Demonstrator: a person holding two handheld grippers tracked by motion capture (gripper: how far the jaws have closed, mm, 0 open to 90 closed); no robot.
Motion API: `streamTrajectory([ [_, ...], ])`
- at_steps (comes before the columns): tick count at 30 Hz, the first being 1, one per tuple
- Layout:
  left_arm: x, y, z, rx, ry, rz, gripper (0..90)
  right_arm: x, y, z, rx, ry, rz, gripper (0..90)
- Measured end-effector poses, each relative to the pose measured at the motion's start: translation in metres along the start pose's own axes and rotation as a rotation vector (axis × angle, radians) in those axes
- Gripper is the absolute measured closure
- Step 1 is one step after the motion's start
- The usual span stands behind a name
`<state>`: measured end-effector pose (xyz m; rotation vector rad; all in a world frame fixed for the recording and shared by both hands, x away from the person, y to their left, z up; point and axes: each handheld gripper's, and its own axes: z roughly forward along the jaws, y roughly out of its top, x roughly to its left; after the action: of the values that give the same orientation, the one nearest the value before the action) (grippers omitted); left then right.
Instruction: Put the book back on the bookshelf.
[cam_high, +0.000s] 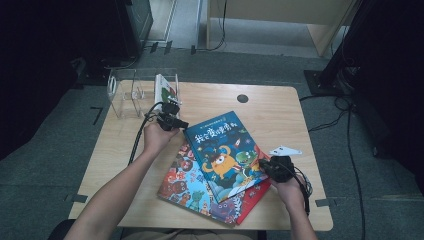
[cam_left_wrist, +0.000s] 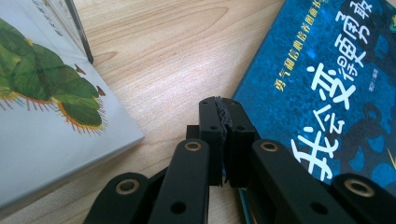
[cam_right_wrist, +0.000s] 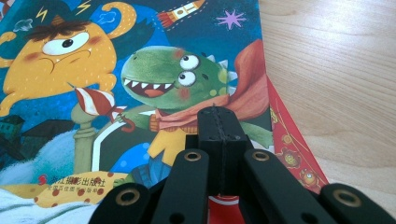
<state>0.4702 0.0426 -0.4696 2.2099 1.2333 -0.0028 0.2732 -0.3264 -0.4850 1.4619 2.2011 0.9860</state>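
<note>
A blue picture book (cam_high: 220, 150) with a yellow monster and a green dinosaur lies tilted on top of two other books in the middle of the table. My left gripper (cam_high: 181, 125) is at its far left corner. In the left gripper view the left gripper (cam_left_wrist: 223, 108) has its jaws pressed together with nothing visible between them, right beside the blue book's (cam_left_wrist: 327, 70) edge. My right gripper (cam_high: 261, 162) is at the book's near right edge. Its jaws (cam_right_wrist: 215, 112) are shut too, over the blue cover (cam_right_wrist: 140, 46) near that corner.
Under the blue book lie a red book (cam_high: 252, 197) (cam_right_wrist: 289, 140) and a monster-patterned book (cam_high: 187, 185). A white book with a green caterpillar (cam_high: 165, 90) (cam_left_wrist: 42, 93) stands in a clear rack (cam_high: 125, 95) at the back left. Bare wooden table (cam_high: 280, 115) lies to the right.
</note>
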Motion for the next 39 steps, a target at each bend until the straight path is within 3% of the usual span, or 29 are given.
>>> streamTrajectory([
  [7,0.003,0.002,0.002,0.010,0.033,-0.003,88.0,0.000,0.000,0.000,0.000,0.000,-0.002,90.0],
  [8,0.004,0.002,0.002,0.005,0.017,-0.019,88.6,0.000,0.000,0.000,0.000,0.000,-0.001,90.0],
  [12,0.003,0.002,0.001,0.007,-0.020,-0.015,90.0,-0.001,0.000,0.000,-0.002,0.004,0.001,90.0],
  [15,-0.004,0.003,0.001,0.010,0.009,0.019,90.0,0.000,0.000,0.001,-0.004,0.004,0.002,90.0],
  [20,-0.004,0.004,0.002,0.012,0.057,0.002,90.0,0.001,0.001,0.001,-0.005,0.001,-0.003,90.0],
  [29,-0.005,0.004,0.004,0.022,0.075,0.004,90.0,0.000,0.001,0.001,-0.006,0.006,-0.003,90.0],
  [35,-0.011,0.003,0.002,0.029,0.046,0.028,90.0,0.000,0.000,0.001,-0.007,0.010,0.001,90.0],
  [37,-0.017,0.004,0.002,0.020,0.090,0.063,90.0,0.000,0.000,0.001,-0.006,0.011,0.004,90.0],
  [39,-0.016,0.005,0.004,0.016,0.088,0.051,90.0,0.000,0.001,0.001,-0.007,0.008,0.000,90.0],
])
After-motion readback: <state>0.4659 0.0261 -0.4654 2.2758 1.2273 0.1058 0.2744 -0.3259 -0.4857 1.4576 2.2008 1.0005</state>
